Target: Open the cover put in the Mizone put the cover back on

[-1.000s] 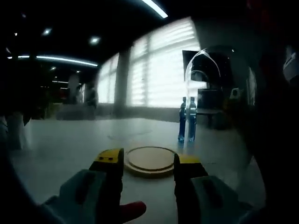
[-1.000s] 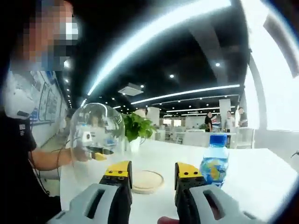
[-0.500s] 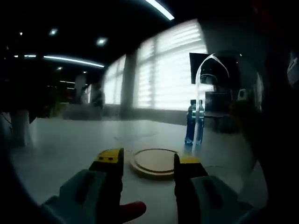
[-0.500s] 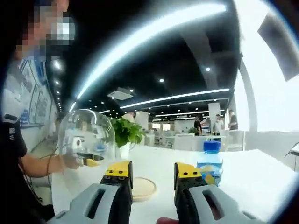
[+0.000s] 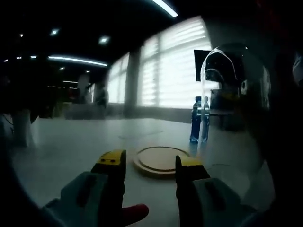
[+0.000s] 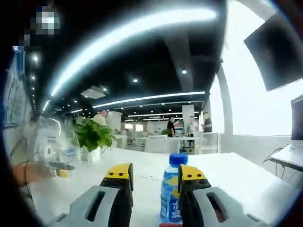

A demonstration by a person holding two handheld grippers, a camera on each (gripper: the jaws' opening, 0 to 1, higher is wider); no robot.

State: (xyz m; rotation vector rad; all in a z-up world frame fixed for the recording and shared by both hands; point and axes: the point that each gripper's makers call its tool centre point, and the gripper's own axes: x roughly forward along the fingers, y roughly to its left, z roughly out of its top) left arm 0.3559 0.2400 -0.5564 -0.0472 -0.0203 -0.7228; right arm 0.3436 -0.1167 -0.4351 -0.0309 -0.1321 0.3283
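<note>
A Mizone bottle with a blue cap stands on the white table, just ahead of my right gripper. It sits between the line of the jaws, nearer the right one, and they are open and apart from it. The clear glass dome cover is off its round wooden base and appears to rest on the table to the base's right. My left gripper is open, low in front of the base. The same bottle stands behind the base. In the right gripper view, the dome lies far left with the left gripper behind it.
A potted plant stands on the table behind the dome. A laptop sits at the far right edge. People stand among desks far back. A pale cylinder is at the table's left.
The right gripper view has swung right and closed on the bottle, which now sits between its jaws; the wooden base has left that view. The left gripper has barely moved.
</note>
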